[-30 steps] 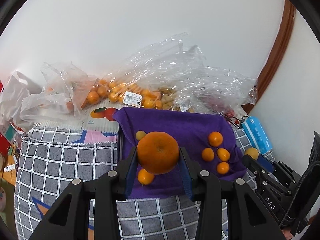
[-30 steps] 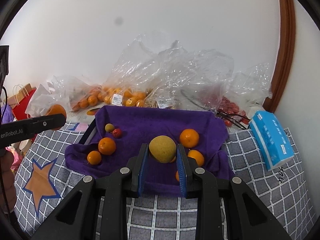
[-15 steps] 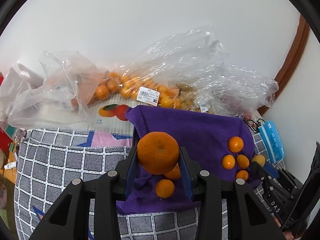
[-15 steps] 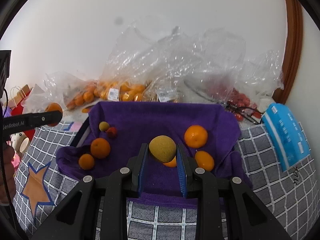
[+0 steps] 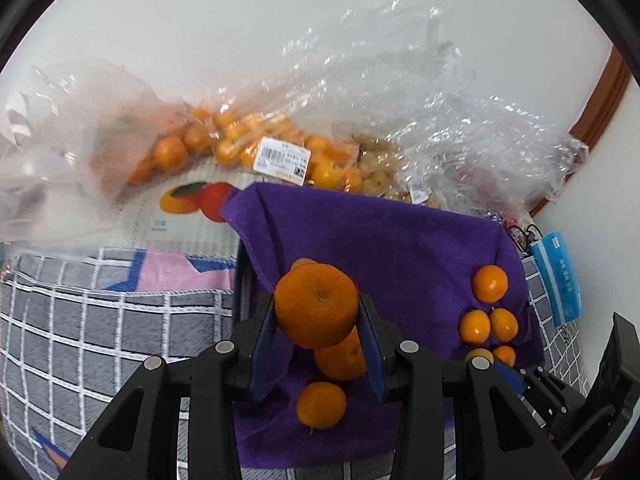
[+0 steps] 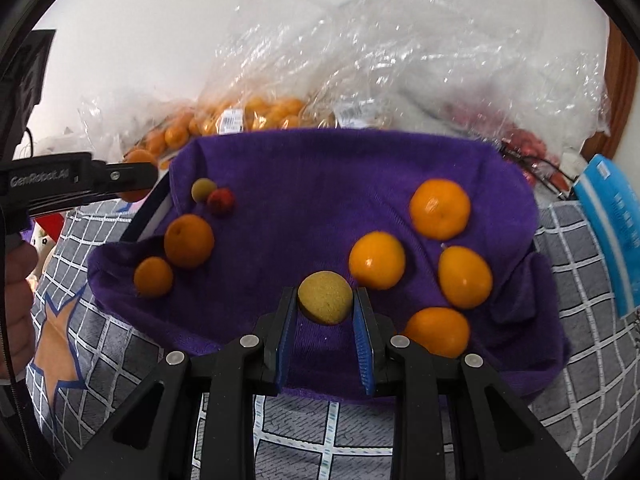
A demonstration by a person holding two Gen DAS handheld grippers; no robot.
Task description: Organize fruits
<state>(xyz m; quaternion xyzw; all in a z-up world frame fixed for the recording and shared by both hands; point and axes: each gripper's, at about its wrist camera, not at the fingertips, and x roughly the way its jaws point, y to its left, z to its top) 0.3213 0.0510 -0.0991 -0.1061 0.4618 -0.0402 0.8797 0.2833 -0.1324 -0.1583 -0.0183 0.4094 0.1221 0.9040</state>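
Observation:
A purple towel [image 5: 384, 240] [image 6: 320, 184] lies over a tray and bears loose fruit. My left gripper [image 5: 316, 312] is shut on a large orange [image 5: 316, 304] and holds it above the towel's left part, over two smaller oranges [image 5: 340, 360]. My right gripper [image 6: 325, 300] is shut on a rough yellow fruit [image 6: 325, 298] low over the towel's front middle. Several oranges [image 6: 376, 260] lie right of it. Two oranges [image 6: 188, 240], a small green fruit [image 6: 204, 189] and a small red fruit [image 6: 221, 201] lie at the left.
Clear plastic bags of oranges [image 5: 240, 148] and other fruit are piled against the white wall behind the towel. A grey checked cloth [image 6: 580, 248] covers the surface. A blue tissue pack [image 6: 612, 224] lies at the right. The left gripper's body [image 6: 72, 180] reaches in from the left.
Both grippers have moved forward and lower toward the towel with their fruit still held. The towel and its fruit look larger and closer in both views.

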